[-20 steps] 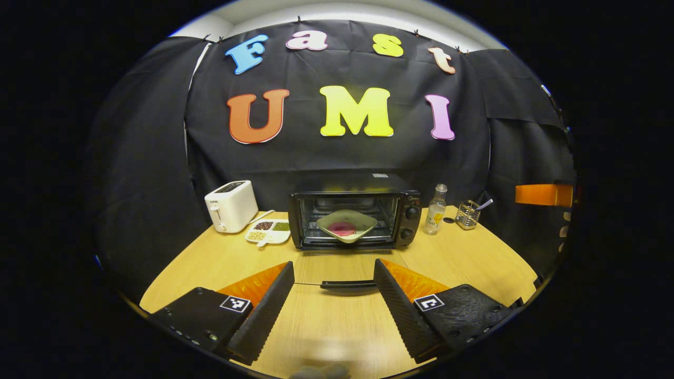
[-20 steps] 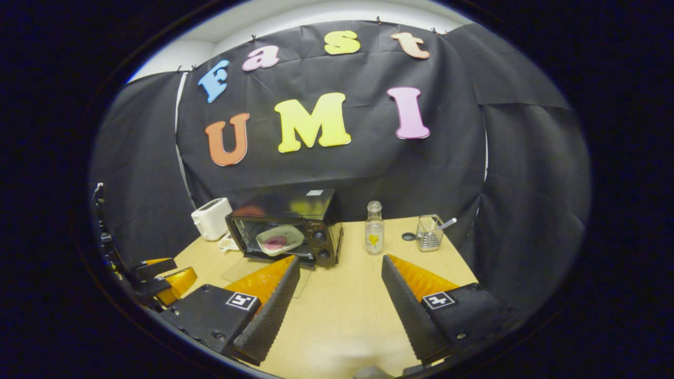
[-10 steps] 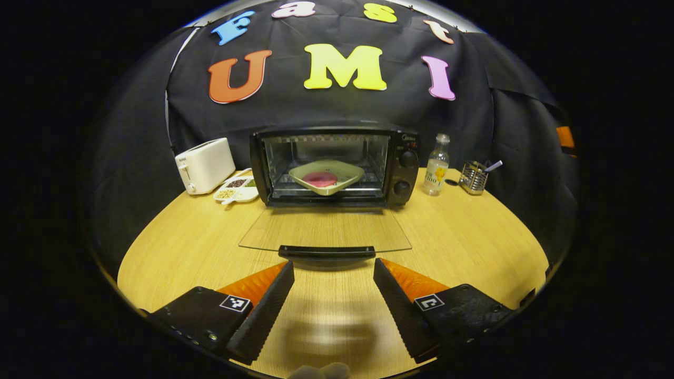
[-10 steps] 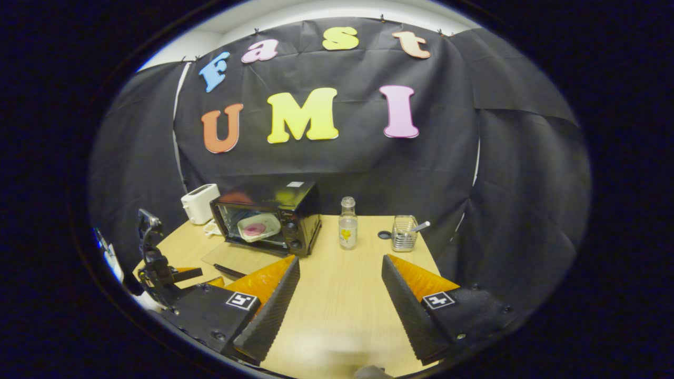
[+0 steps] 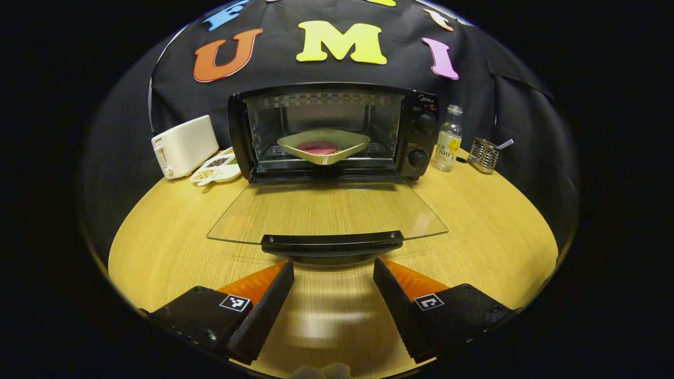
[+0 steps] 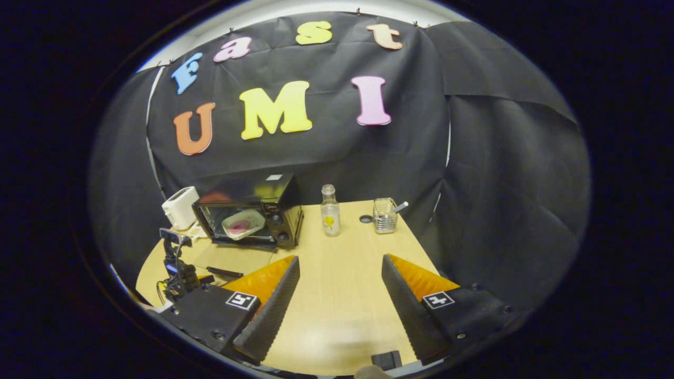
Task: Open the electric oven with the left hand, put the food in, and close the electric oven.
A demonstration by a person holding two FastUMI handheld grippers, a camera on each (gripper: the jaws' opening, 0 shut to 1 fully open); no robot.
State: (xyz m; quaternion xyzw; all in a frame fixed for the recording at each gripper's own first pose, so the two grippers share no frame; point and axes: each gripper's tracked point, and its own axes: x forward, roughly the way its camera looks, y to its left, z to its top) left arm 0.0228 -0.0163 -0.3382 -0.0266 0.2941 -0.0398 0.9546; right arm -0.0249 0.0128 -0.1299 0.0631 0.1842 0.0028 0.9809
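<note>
Wooden table (image 5: 474, 221): open oven (image 5: 331, 131), toaster (image 5: 183, 146), bottle (image 5: 446, 146).

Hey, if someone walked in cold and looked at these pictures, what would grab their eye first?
Probably the black electric oven at the back of the wooden table, its glass door folded down flat toward the left gripper, which hangs open just short of the door's handle. Inside sits a pale dish with something pink in it. A white toaster stands left of the oven.
</note>
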